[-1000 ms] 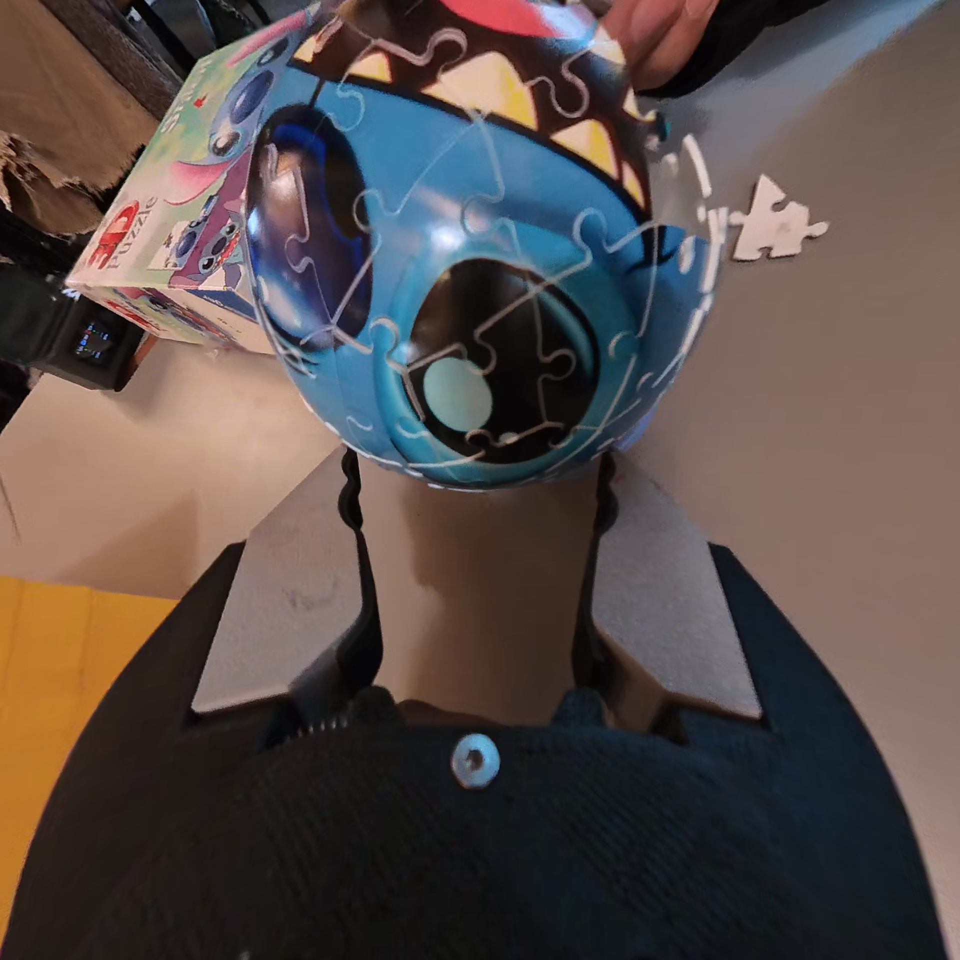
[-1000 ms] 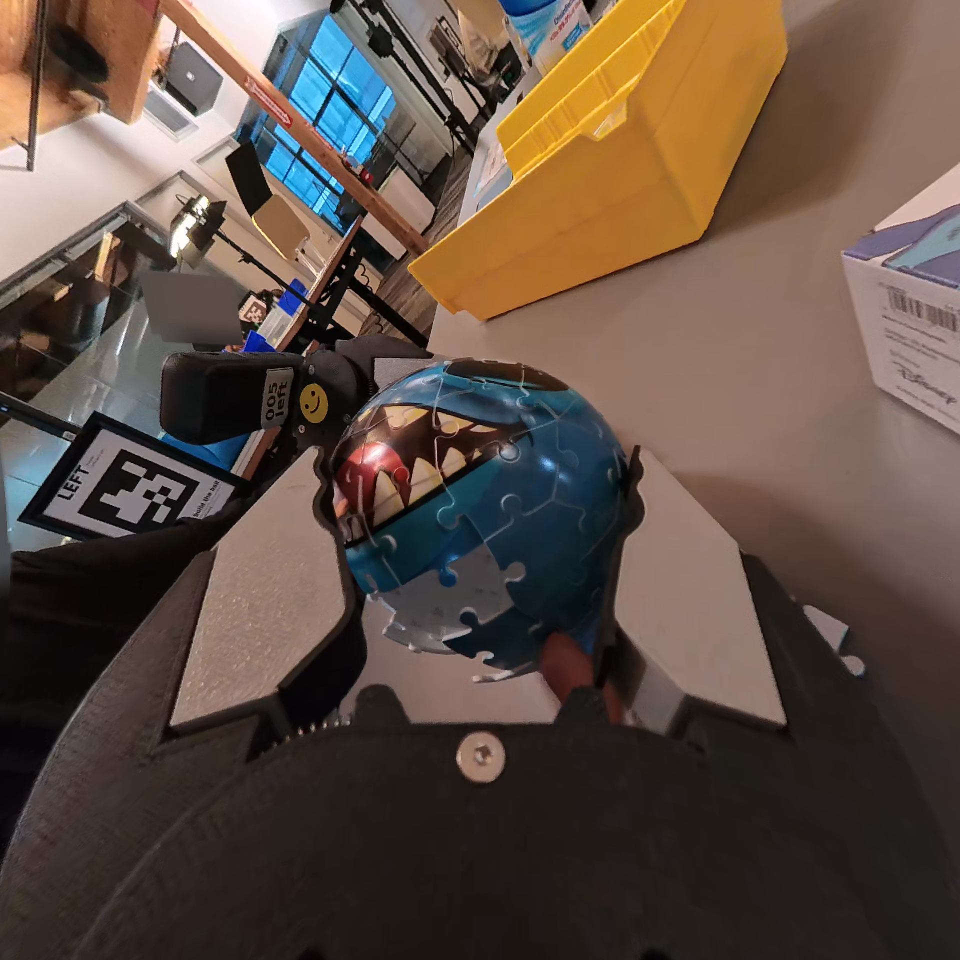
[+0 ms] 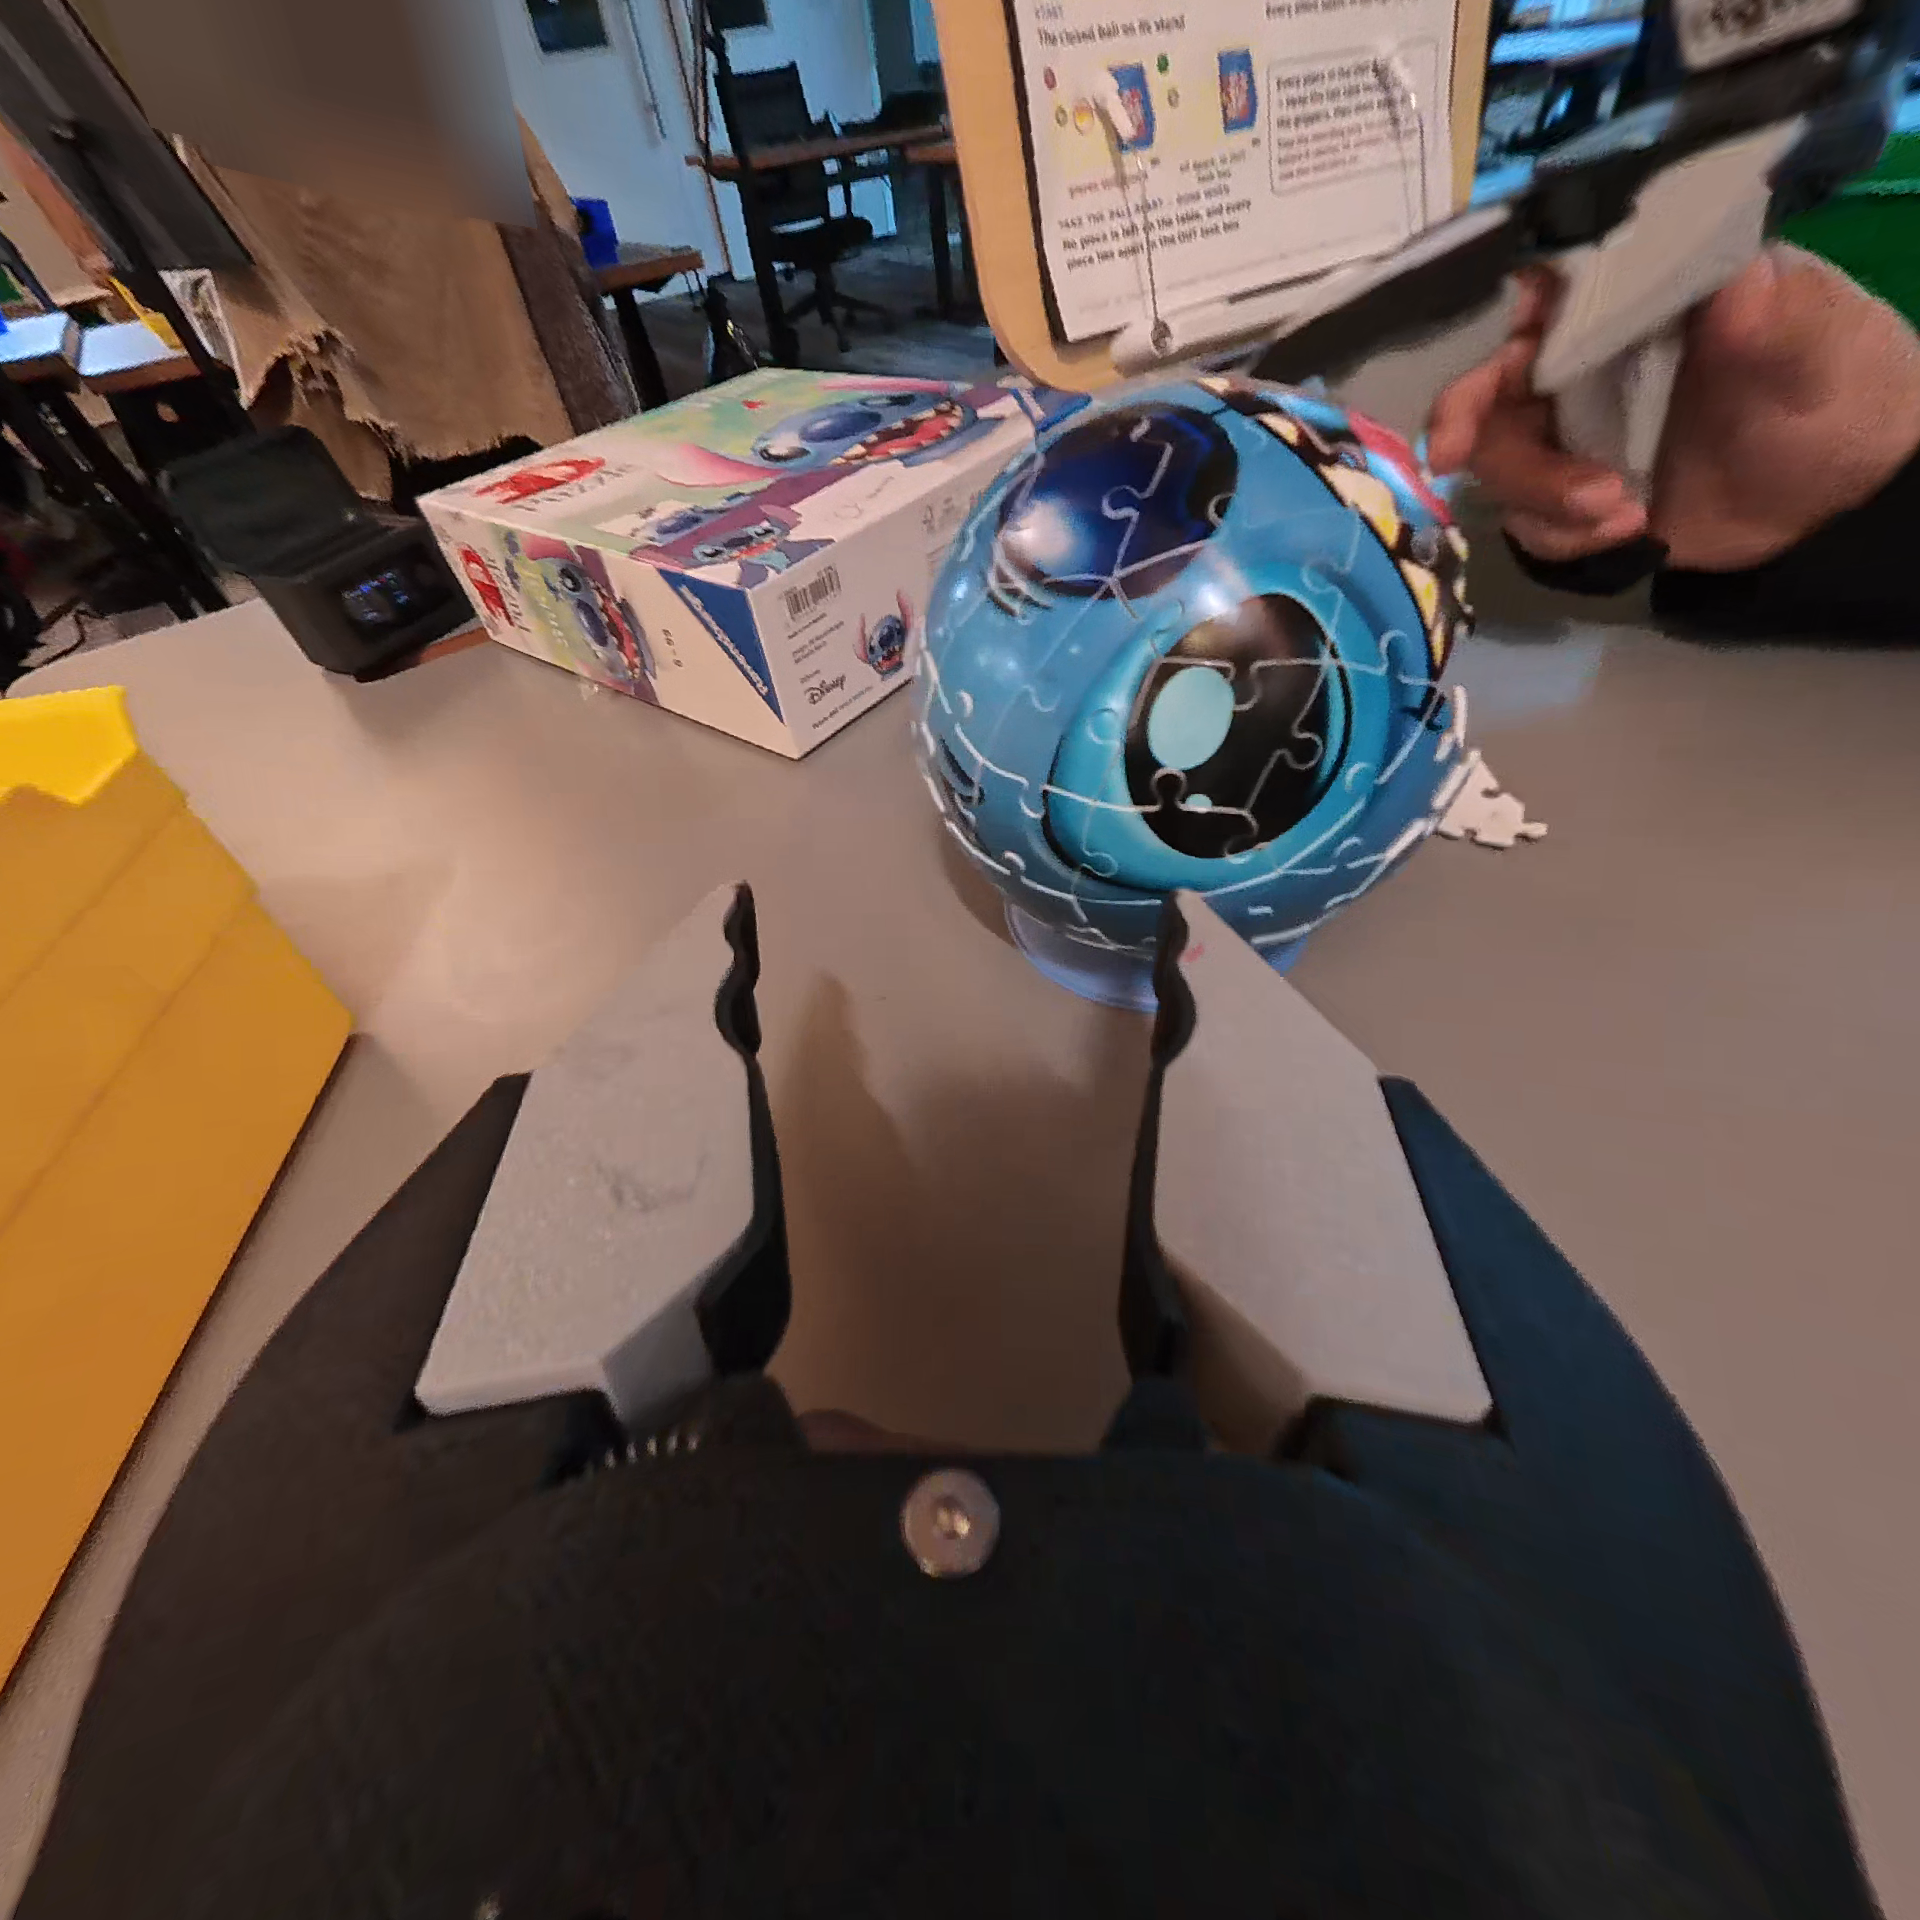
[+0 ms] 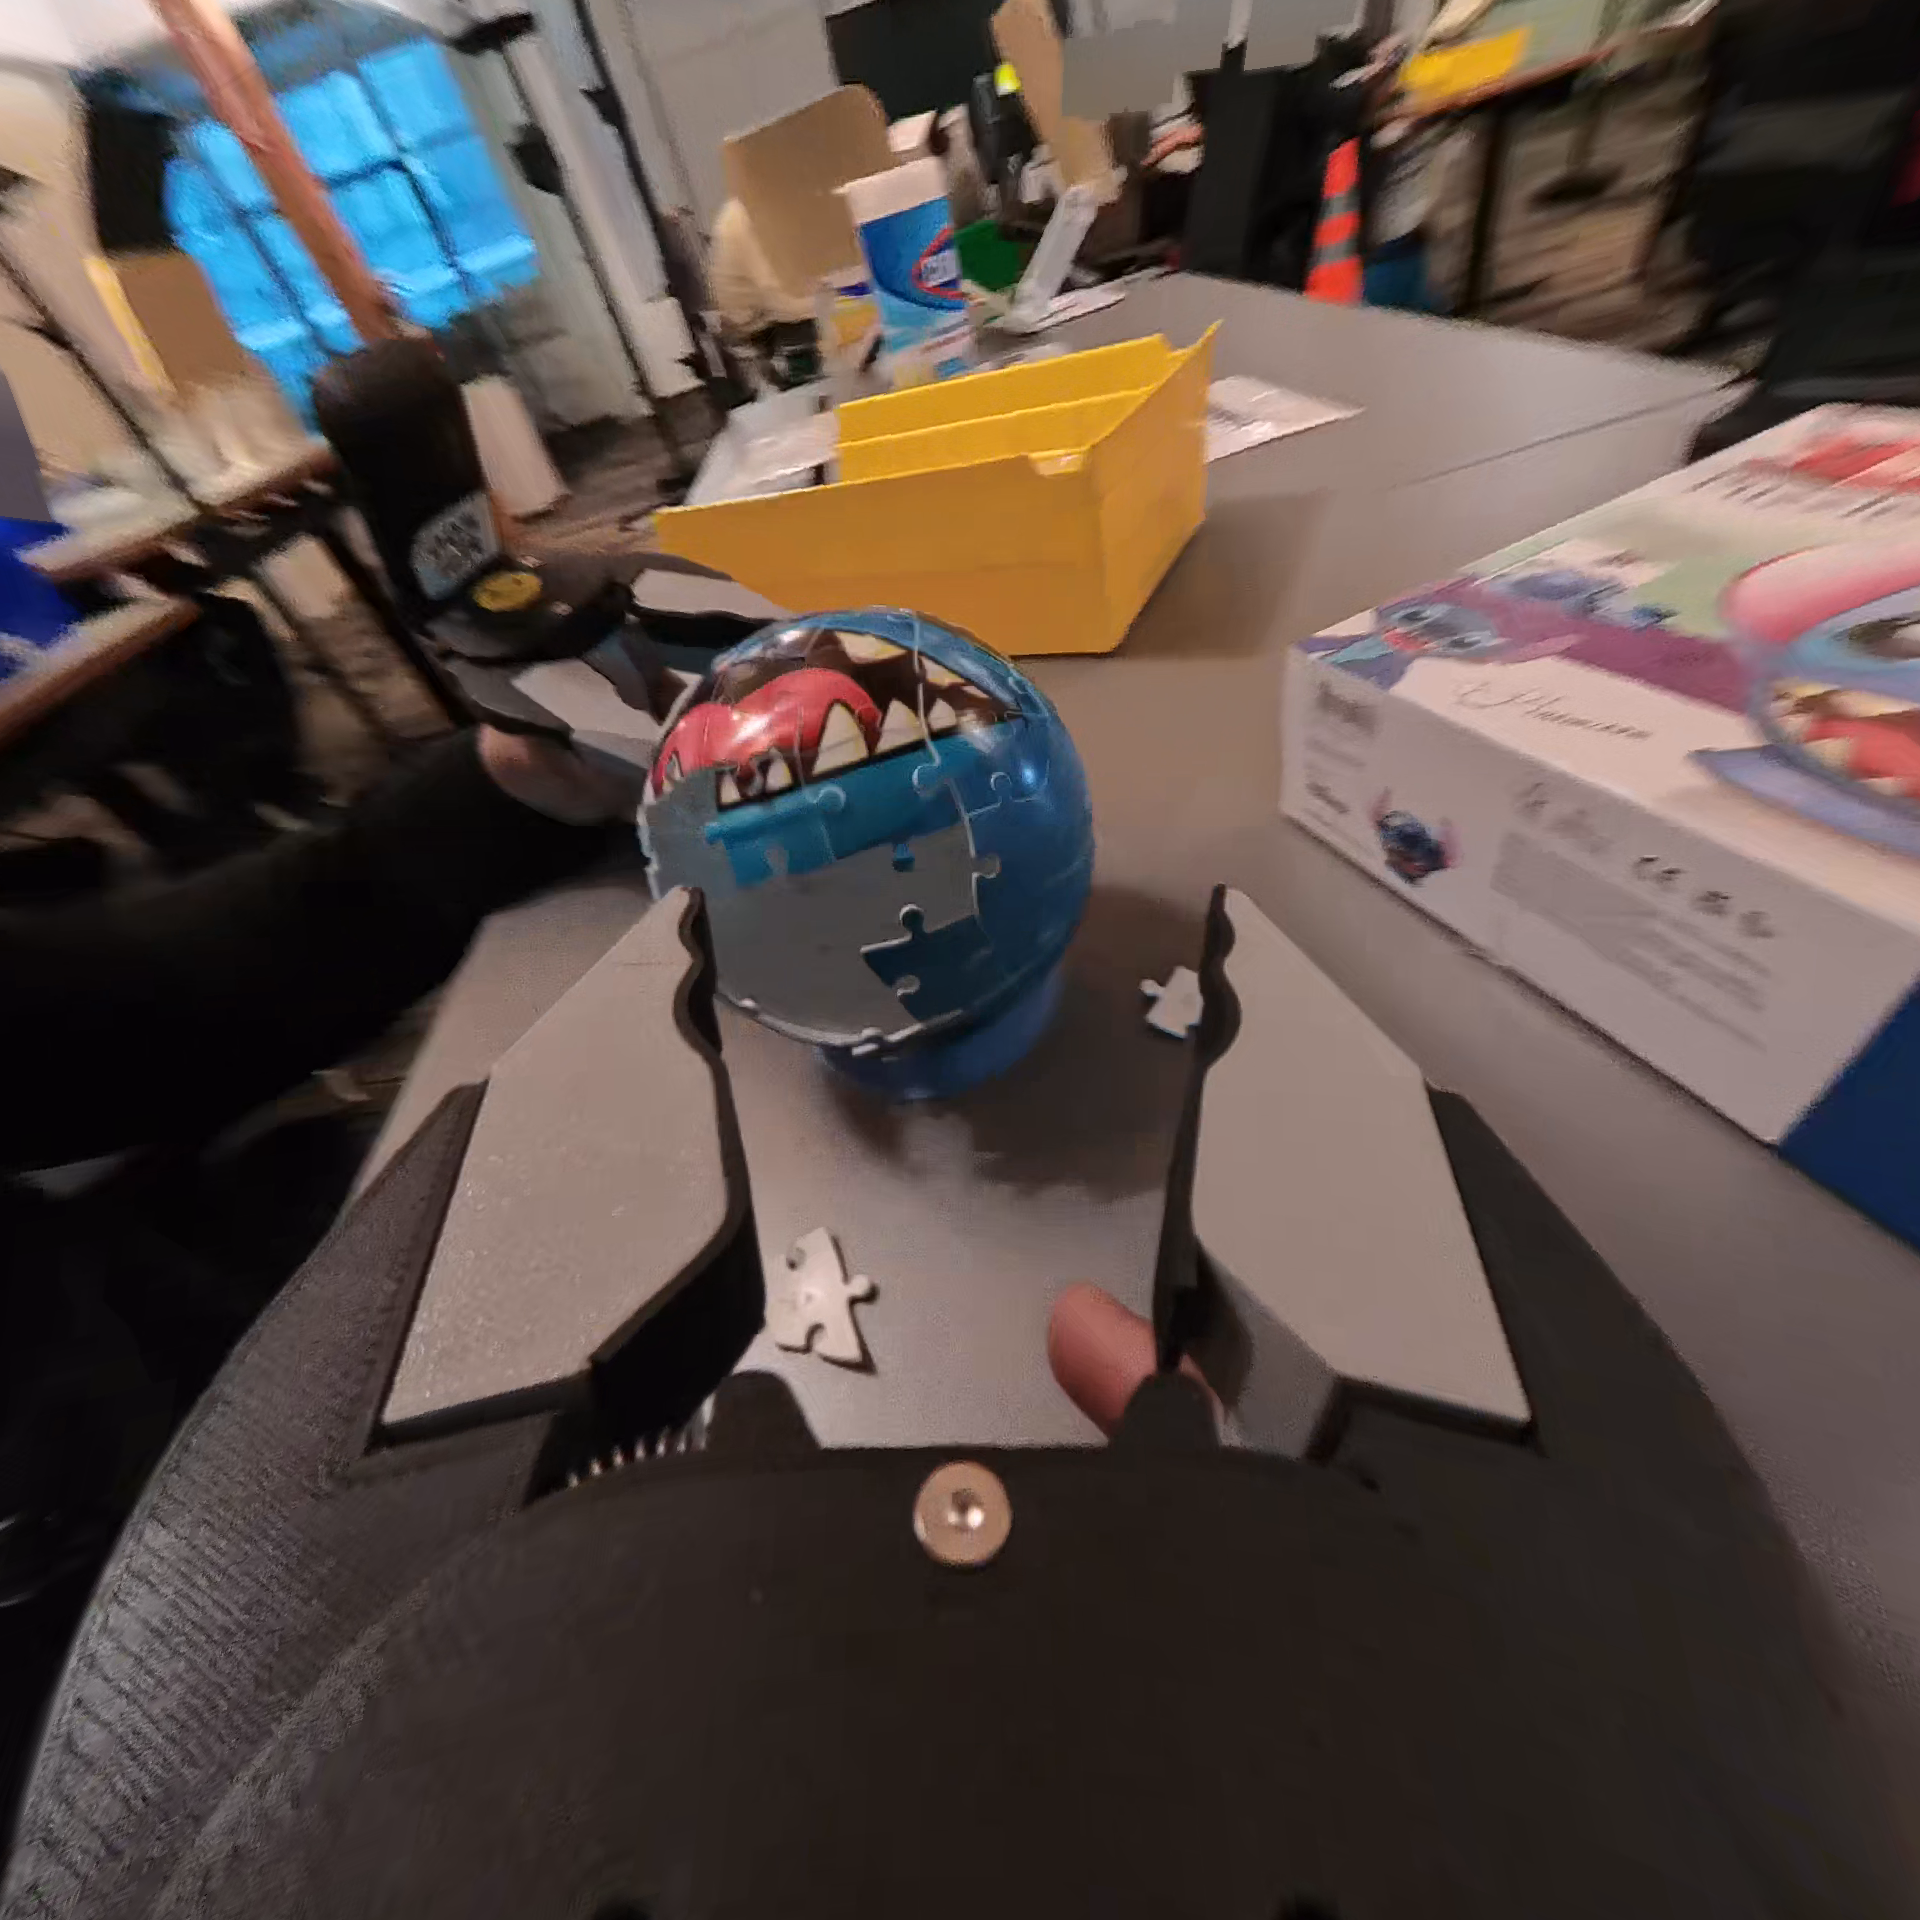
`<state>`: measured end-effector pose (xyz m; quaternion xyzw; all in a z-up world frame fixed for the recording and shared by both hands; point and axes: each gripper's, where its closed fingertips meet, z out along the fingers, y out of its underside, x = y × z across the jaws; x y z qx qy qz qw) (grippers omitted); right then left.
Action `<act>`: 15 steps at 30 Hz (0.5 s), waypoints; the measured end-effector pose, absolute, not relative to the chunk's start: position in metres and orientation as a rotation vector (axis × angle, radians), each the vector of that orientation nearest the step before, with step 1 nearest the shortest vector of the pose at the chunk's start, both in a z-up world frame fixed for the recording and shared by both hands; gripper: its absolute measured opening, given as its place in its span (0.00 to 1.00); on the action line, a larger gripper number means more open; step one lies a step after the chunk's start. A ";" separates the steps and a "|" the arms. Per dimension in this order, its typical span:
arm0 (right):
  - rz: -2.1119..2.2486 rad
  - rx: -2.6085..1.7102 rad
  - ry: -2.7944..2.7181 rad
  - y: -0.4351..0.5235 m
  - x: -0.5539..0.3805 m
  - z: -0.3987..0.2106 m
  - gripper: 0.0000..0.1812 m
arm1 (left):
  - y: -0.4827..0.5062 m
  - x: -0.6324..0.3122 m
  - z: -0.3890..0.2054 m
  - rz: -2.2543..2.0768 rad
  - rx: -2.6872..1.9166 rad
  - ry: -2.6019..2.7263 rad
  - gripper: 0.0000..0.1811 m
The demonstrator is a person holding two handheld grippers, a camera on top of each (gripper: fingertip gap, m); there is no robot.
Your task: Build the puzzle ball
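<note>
Both grippers, left gripper (image 3: 951,940) and right gripper (image 4: 956,935), are gaping empty beside the glossy blue plastic puzzle ball (image 4: 868,831) sitting on its stand; likely light and fragile, cradle opposite sides gently.

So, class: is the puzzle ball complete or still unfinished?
Unfinished. The ball shows a grey gap low on its shell, and loose pieces lie on the table.

Even indoor light falls from above. The puzzle ball (image 3: 1195,686) carries glossy highlights and casts a soft shadow toward the near side on the grey table (image 4: 1403,436). The right wrist view is smeared by motion blur, worst in the far background; a far-left window (image 4: 343,218) glows saturated blue. Wide-angle distortion bends both pictures' edges.
</note>
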<state>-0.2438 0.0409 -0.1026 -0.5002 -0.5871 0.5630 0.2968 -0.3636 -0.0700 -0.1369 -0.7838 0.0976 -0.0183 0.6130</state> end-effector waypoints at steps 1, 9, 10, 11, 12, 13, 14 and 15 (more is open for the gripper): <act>1.429 -1.311 -1.554 0.039 -0.240 -0.104 0.50 | -0.071 -0.366 -0.134 -0.049 -1.791 0.208 0.41; 0.794 -1.128 -1.455 0.016 -0.222 -0.095 0.45 | -0.073 -0.369 -0.128 0.019 -1.746 0.181 0.39; 0.776 -1.116 -1.449 0.011 -0.223 -0.094 0.45 | -0.073 -0.367 -0.128 0.011 -1.744 0.186 0.39; 0.766 -1.108 -1.444 0.006 -0.223 -0.095 0.45 | -0.073 -0.365 -0.127 0.005 -1.740 0.190 0.39; 0.764 -1.105 -1.442 0.003 -0.223 -0.096 0.44 | -0.074 -0.365 -0.126 0.003 -1.731 0.188 0.39; 0.762 -1.108 -1.439 0.002 -0.222 -0.097 0.42 | -0.075 -0.366 -0.124 0.005 -1.718 0.184 0.39; 0.752 -1.118 -1.439 0.005 -0.222 -0.100 0.41 | -0.077 -0.366 -0.121 0.003 -1.695 0.180 0.39; 0.734 -1.131 -1.438 0.011 -0.221 -0.104 0.38 | -0.080 -0.367 -0.117 0.003 -1.663 0.173 0.39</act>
